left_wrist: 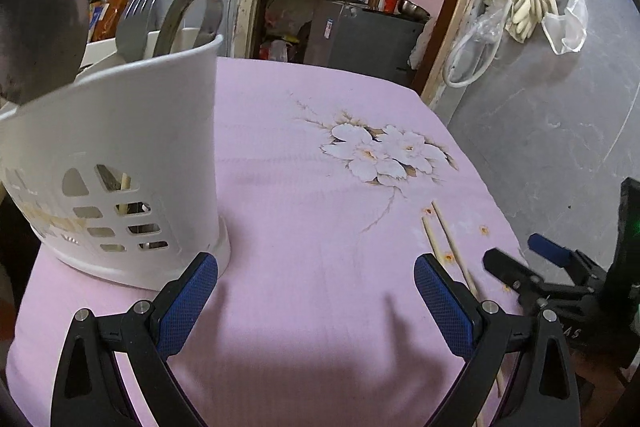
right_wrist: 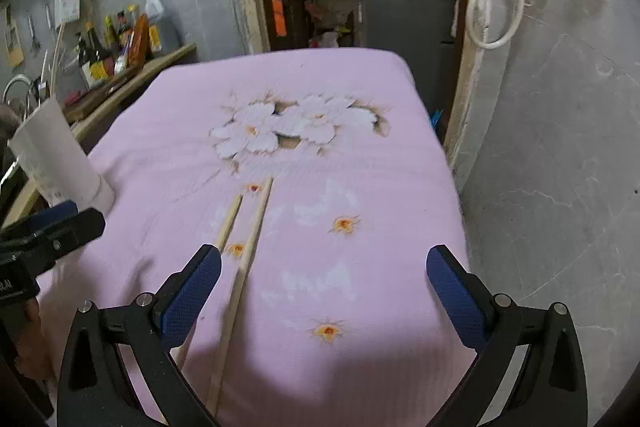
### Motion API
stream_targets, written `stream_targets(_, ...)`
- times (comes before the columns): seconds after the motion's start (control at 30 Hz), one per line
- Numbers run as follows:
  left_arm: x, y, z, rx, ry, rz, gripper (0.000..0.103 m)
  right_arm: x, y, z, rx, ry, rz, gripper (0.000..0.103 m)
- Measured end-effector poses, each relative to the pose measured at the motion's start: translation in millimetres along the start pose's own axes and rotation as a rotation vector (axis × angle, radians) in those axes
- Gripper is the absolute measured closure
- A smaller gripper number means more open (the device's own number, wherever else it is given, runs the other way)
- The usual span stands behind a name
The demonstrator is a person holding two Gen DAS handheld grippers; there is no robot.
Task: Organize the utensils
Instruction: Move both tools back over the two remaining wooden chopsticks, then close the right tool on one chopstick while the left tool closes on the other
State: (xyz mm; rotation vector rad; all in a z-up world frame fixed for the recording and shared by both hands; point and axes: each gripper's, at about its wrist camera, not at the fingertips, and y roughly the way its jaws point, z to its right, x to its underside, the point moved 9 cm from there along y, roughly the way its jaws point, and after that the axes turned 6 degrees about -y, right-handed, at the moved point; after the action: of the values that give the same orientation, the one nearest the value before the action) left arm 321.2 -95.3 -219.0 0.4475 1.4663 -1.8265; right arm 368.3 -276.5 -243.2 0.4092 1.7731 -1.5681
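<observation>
Both grippers are seen w/ jaws spread wide, nothing held. Left gripper (left_wrist: 316,279) is hung over pink floral cloth (left_wrist: 304,211), w/ white utensil holder (left_wrist: 120,155) just beside its left finger; fork (left_wrist: 140,15) and other utensils are stood inside. Right gripper (right_wrist: 324,275) is poised above 2 chopsticks (right_wrist: 248,251), laid on cloth near its left finger.

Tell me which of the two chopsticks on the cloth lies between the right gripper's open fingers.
The longer chopstick, on the right of the pair, runs back between the right gripper's fingers. The shorter chopstick passes under its left finger.
</observation>
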Motion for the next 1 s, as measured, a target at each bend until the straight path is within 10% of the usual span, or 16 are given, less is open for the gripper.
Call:
stream_targets(0.4,0.9,2.1,1.4,0.024,-0.005,-0.020,0.012,6.9,4.6,-19.2,0.035,-0.110,-0.085,0.037)
stream_targets(0.8,13.0,15.2,44.4,0.157,0.080,-0.129,0.039,15.9,-12.1,14.0,0.042,-0.060,-0.081,0.086)
stream_targets(1.0,23.7,28.0,73.5,0.185,0.171,-0.192,0.056,19.7,-12.6,21.5,0.019,-0.023,-0.075,0.094)
